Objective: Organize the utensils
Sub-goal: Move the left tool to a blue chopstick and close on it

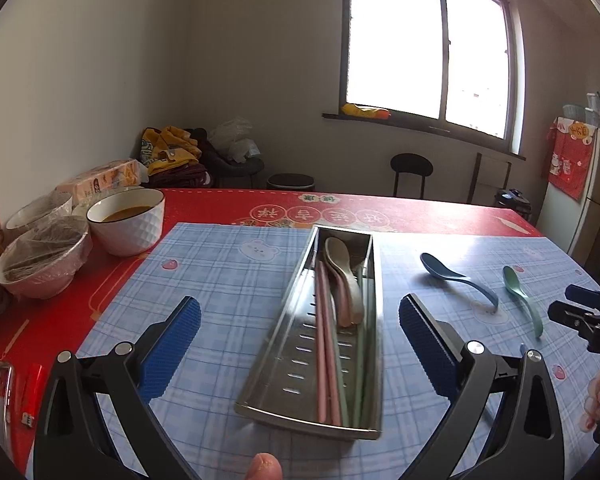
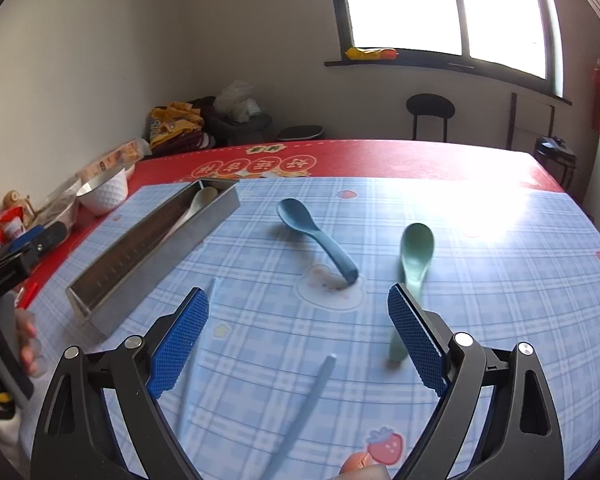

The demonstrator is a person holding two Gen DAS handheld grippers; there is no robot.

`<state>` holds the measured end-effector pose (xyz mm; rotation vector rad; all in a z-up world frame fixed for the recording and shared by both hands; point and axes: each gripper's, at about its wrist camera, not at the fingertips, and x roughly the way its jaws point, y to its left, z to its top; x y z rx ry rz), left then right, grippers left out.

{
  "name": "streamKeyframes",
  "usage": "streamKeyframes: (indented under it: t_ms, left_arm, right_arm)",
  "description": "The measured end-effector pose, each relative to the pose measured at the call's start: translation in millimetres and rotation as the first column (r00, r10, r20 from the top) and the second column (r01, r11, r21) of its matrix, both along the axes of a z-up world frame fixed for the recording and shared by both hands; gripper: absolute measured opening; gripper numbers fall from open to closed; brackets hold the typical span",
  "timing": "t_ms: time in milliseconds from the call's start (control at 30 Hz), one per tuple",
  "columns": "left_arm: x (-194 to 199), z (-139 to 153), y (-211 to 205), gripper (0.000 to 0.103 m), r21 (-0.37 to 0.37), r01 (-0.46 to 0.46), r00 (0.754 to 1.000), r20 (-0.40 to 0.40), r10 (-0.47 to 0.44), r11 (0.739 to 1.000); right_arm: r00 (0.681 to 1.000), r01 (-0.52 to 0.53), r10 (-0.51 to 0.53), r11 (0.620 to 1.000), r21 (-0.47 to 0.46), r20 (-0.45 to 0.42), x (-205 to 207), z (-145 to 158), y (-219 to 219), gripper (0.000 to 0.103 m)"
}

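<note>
A steel utensil tray (image 1: 276,344) lies on the blue checked mat, holding pink and green chopsticks (image 1: 327,352) and beige and pink spoons (image 1: 342,272). My left gripper (image 1: 300,320) is open and empty, its fingers on either side above the tray. In the right wrist view the tray (image 2: 148,252) is at left. A blue spoon (image 2: 316,236), a green spoon (image 2: 414,256) and two blue chopsticks (image 2: 300,416) lie loose on the mat. My right gripper (image 2: 298,312) is open and empty above the chopsticks, with the green spoon's handle by its right finger.
Bowls, one with brown liquid (image 1: 126,220), and covered bowls (image 1: 44,256) stand at the table's left on the red cloth (image 1: 420,210). A lighter (image 1: 30,396) lies at the left front. Chairs and a window are behind the table.
</note>
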<state>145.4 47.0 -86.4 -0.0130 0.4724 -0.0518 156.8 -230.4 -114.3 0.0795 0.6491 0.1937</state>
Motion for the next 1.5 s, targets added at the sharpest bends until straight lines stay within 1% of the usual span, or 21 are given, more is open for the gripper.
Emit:
streamKeyframes:
  t_ms: [100, 200, 333, 367, 433, 467, 500, 533, 600, 700, 800, 867, 933, 1033, 1067, 1133, 1167, 1233, 1300, 1367, 1500]
  left_arm:
    - [-8, -4, -32, 0.097, 0.000, 0.051, 0.997, -0.055, -0.051, 0.999]
    - [-8, -15, -67, 0.097, 0.002, 0.135, 0.980, -0.145, -0.133, 0.991]
    - [0, -34, -103, 0.097, 0.057, 0.164, 0.960, -0.237, -0.146, 0.985]
    - [3, -39, -108, 0.097, 0.050, 0.171, 0.952, -0.268, -0.152, 0.984]
    - [10, -48, -111, 0.097, -0.015, 0.196, 0.930, -0.315, -0.191, 0.980]
    - [12, -51, -112, 0.097, -0.043, 0.190, 0.923, -0.333, -0.193, 0.981]
    - [15, -54, -112, 0.097, -0.055, 0.178, 0.919, -0.347, -0.186, 0.983]
    - [18, -57, -113, 0.097, -0.049, 0.161, 0.917, -0.362, -0.168, 0.986]
    - [23, -61, -118, 0.097, -0.005, 0.132, 0.914, -0.387, -0.124, 0.991]
    - [25, -63, -125, 0.097, 0.052, 0.134, 0.921, -0.376, -0.104, 0.990]
    - [29, -63, -131, 0.097, 0.068, 0.147, 0.921, -0.373, -0.111, 0.987]
    - [32, -63, -133, 0.090, 0.048, 0.163, 0.919, -0.370, -0.134, 0.985]
    - [36, -66, -137, 0.073, 0.039, 0.176, 0.911, -0.385, -0.148, 0.984]
    - [42, -75, -144, 0.059, 0.053, 0.181, 0.897, -0.419, -0.143, 0.982]
    - [43, -77, -145, 0.057, 0.055, 0.184, 0.892, -0.428, -0.144, 0.981]
    - [45, -82, -147, 0.043, 0.055, 0.193, 0.882, -0.446, -0.149, 0.980]
    - [45, -82, -147, 0.041, 0.055, 0.195, 0.886, -0.438, -0.151, 0.979]
    - [45, -82, -146, 0.020, 0.046, 0.200, 0.885, -0.438, -0.160, 0.979]
    - [45, -82, -143, 0.013, 0.030, 0.206, 0.881, -0.441, -0.172, 0.978]
    - [44, -82, -141, 0.013, 0.026, 0.218, 0.878, -0.442, -0.184, 0.976]
    - [39, -83, -143, 0.013, 0.056, 0.244, 0.878, -0.436, -0.196, 0.968]
  right_arm:
    - [1.000, 0.017, -0.017, 1.000, -0.003, -0.008, 1, -5, -13, 0.088]
    - [1.000, 0.026, -0.026, 1.000, -0.015, 0.013, 3, -7, -19, 0.088]
    - [0.998, 0.053, -0.052, 0.999, -0.013, 0.031, 4, -14, -30, 0.088]
    - [0.998, 0.057, -0.056, 0.998, -0.005, 0.027, 5, -16, -32, 0.088]
    - [0.998, 0.057, -0.057, 0.998, 0.018, 0.019, 6, -16, -36, 0.088]
    - [0.998, 0.053, -0.054, 0.998, 0.029, 0.032, 4, -16, -37, 0.088]
    - [0.998, 0.048, -0.049, 0.998, 0.037, 0.042, 3, -15, -38, 0.088]
    - [0.998, 0.043, -0.044, 0.998, 0.043, 0.042, 3, -16, -39, 0.088]
    - [0.999, 0.034, -0.036, 0.998, 0.059, 0.034, 3, -16, -40, 0.088]
    - [0.998, 0.042, -0.045, 0.996, 0.080, 0.038, 2, -17, -44, 0.088]
    - [0.998, 0.055, -0.059, 0.992, 0.111, 0.038, 1, -17, -49, 0.088]
    - [0.997, 0.063, -0.068, 0.989, 0.136, 0.031, 1, -19, -54, 0.088]
    - [0.997, 0.068, -0.073, 0.985, 0.157, 0.024, 2, -20, -58, 0.088]
    - [0.997, 0.073, -0.078, 0.983, 0.167, 0.027, 0, -20, -59, 0.088]
    - [0.997, 0.072, -0.077, 0.983, 0.168, 0.028, 0, -20, -59, 0.088]
    - [0.997, 0.067, -0.073, 0.984, 0.167, 0.030, -1, -20, -58, 0.088]
    - [0.997, 0.063, -0.069, 0.984, 0.168, 0.031, -1, -20, -58, 0.088]
    - [0.999, 0.040, -0.046, 0.983, 0.179, 0.028, -1, -21, -57, 0.088]
    - [0.999, 0.018, -0.023, 0.982, 0.186, 0.024, -1, -21, -55, 0.088]
    - [1.000, 0.013, -0.018, 0.984, 0.179, 0.025, -1, -21, -53, 0.088]
    - [0.999, 0.005, -0.011, 0.982, 0.187, 0.031, -1, -20, -52, 0.088]
